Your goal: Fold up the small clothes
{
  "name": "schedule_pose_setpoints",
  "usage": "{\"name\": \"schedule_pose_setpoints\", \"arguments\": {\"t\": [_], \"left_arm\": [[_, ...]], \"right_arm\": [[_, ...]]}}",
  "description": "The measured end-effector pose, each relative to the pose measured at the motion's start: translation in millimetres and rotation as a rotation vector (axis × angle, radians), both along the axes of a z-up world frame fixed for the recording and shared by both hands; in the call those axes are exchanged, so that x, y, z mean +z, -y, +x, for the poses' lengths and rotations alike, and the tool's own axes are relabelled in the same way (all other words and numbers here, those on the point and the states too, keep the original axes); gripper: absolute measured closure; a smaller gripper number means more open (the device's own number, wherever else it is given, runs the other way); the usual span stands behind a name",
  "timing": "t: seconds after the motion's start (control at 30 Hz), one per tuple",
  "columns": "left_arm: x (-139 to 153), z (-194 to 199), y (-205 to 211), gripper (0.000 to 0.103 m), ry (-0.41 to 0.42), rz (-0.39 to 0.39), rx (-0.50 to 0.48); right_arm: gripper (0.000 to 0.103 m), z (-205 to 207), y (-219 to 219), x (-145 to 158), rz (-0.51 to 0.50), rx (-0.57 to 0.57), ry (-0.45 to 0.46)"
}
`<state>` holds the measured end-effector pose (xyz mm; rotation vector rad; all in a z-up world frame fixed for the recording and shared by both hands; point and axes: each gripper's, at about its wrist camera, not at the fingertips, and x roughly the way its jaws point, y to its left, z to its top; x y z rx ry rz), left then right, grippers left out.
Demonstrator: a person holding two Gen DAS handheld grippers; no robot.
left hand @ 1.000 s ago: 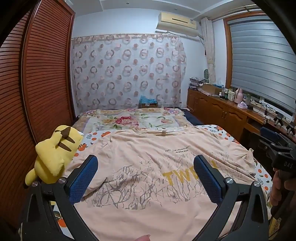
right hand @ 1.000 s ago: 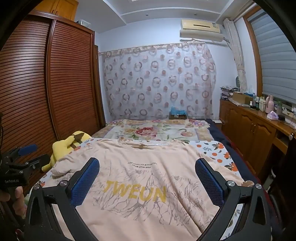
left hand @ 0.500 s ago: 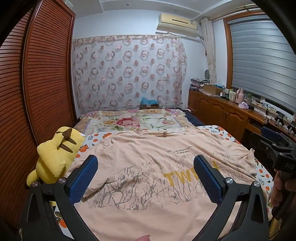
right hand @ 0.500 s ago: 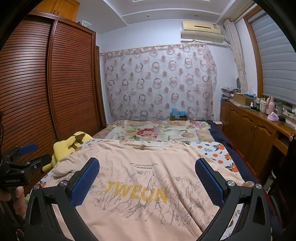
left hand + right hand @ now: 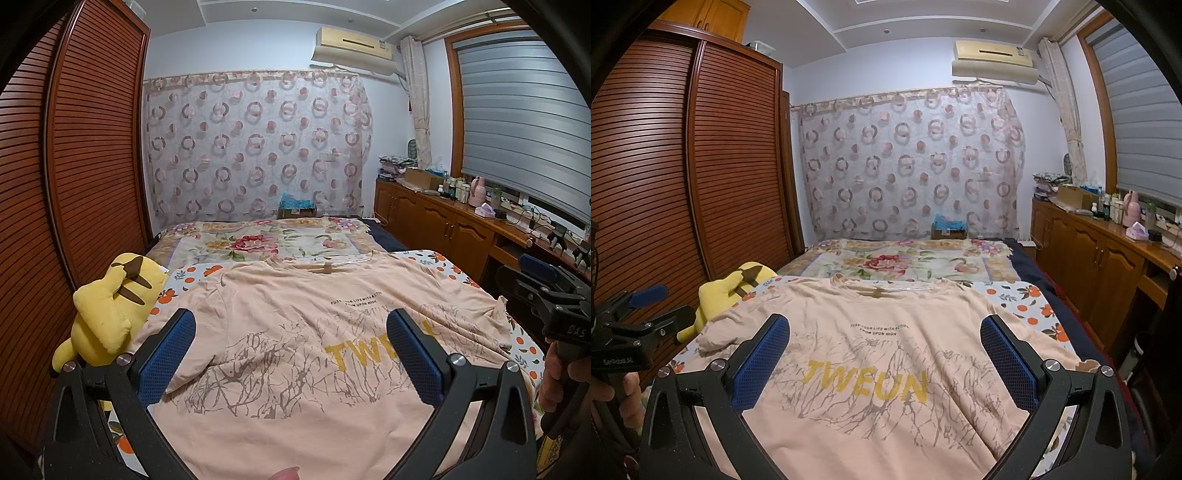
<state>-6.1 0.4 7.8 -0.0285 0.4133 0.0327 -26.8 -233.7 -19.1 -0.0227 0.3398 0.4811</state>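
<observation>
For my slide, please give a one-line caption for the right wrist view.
Open right gripper above a peach T-shirt spread flat on the bed, yellow plush toy beside it.

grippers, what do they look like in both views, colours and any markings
Both the left gripper and right gripper have black frames with silver screws and blue textured pads on the jaws. White lettering marks each black handle. No sleeves show.

"TWEUN" on T-shirt [image 5: 879, 369]; "GenRobot.AI" on left gripper [image 5: 646, 310]
</observation>
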Motion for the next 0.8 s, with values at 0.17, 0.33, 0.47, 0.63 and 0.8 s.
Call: {"name": "schedule_pose_setpoints", "arguments": {"t": [0.17, 0.33, 0.47, 0.63, 0.8], "left_arm": [[1.0, -0.2, 0.2, 0.0, 0.0, 0.0, 0.001], [2.6, -1.0, 0.1, 0.0, 0.0, 0.0, 0.001], [2.4, -1.4, -0.1, 0.0, 0.002, 0.0, 0.001], [4.8, -3.3, 0.7, 0.0, 0.004, 0.0, 0.0], [4.6, -3.6, 0.5, 0.0, 0.005, 0.0, 0.0]], "right_arm": [[0.0, 0.0, -0.2, -0.3, 0.001, -0.003, 0.002], [0.0, -0.3, -0.4, 0.0, 0.001, -0.003, 0.003], [0.0, 0.0, 0.1, -0.3, 0.002, -0.002, 0.002], [0.0, 0.0, 0.2, 0.0, 0.002, -0.001, 0.002], [0.0, -0.2, 0.2, 0.1, 0.002, -0.002, 0.003]]}}
